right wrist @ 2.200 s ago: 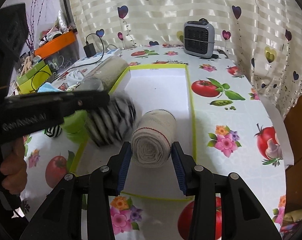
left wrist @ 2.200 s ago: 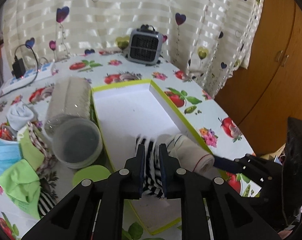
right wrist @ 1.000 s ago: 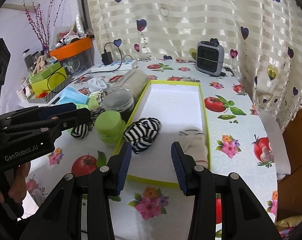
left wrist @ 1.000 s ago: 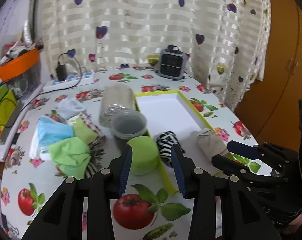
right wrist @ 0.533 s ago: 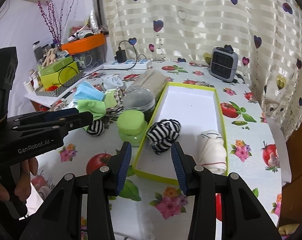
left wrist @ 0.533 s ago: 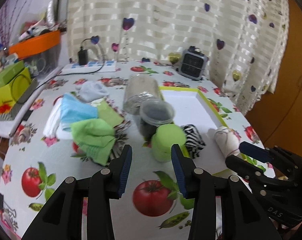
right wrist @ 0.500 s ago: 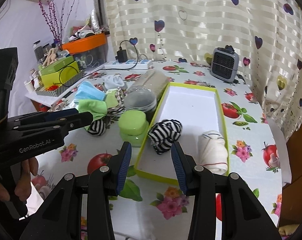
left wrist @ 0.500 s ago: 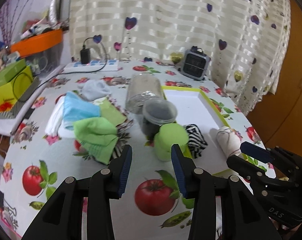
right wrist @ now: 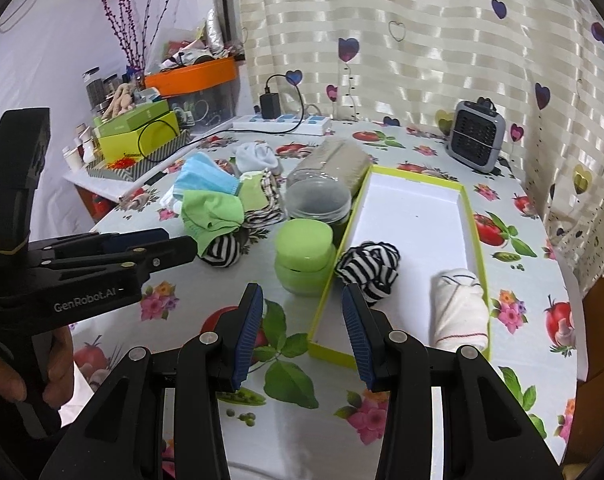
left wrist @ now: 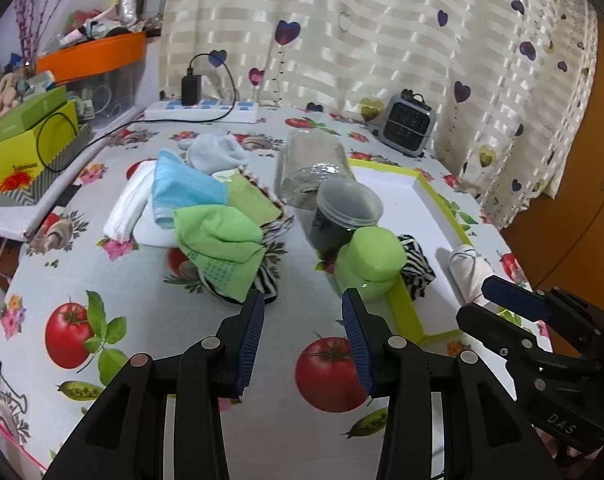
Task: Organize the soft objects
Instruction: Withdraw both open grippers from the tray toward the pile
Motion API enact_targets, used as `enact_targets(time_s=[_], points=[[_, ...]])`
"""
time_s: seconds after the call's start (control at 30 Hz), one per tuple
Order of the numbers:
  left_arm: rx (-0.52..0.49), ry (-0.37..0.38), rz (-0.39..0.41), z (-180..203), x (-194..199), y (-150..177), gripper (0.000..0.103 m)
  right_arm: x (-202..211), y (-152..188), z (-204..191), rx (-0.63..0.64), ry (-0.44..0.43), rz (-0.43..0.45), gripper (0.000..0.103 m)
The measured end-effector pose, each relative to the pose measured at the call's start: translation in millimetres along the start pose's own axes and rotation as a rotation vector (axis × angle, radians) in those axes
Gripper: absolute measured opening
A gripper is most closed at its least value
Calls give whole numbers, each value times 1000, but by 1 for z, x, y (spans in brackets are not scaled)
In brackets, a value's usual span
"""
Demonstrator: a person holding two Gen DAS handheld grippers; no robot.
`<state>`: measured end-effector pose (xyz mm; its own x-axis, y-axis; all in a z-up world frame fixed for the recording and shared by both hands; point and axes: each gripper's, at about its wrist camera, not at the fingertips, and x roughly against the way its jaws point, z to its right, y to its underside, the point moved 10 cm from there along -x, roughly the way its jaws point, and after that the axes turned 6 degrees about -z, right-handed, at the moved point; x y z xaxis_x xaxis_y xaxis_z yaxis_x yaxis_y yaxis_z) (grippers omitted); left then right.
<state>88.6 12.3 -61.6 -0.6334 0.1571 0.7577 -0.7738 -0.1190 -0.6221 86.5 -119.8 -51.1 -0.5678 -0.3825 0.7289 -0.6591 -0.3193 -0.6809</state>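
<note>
A white tray with a lime rim (right wrist: 417, 216) (left wrist: 405, 308) holds a striped black-and-white sock ball (right wrist: 369, 270) (left wrist: 415, 264) and a rolled cream sock (right wrist: 459, 312) (left wrist: 467, 266). Left of the tray lies a heap of soft things: a green cloth (left wrist: 218, 236) (right wrist: 212, 210), a blue face mask (left wrist: 186, 190) (right wrist: 206, 180), a white sock (left wrist: 218, 152) and another striped sock (right wrist: 222, 252). My left gripper (left wrist: 302, 304) hovers open over the tablecloth in front of the heap. My right gripper (right wrist: 302, 296) is open above the tray's near left corner, holding nothing.
A green lidded jar (right wrist: 303, 254), a dark tub (right wrist: 317, 202) and a clear jar lying on its side (left wrist: 313, 160) crowd the tray's left edge. A small grey heater (right wrist: 477, 136), a power strip (left wrist: 202, 110) and boxes (right wrist: 142, 132) line the back. The table edge runs close at the right.
Both grippers drew back from the tray with their jaws open; the left one swung left toward the heap of cloths. The striped sock and cream sock stay in the tray.
</note>
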Motion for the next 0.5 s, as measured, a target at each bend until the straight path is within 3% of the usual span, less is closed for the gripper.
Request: enact_targets(time_s=[0.5], points=[[-18, -44, -32, -16, -10, 13, 39, -9, -5, -27, 74, -49, 14, 43]])
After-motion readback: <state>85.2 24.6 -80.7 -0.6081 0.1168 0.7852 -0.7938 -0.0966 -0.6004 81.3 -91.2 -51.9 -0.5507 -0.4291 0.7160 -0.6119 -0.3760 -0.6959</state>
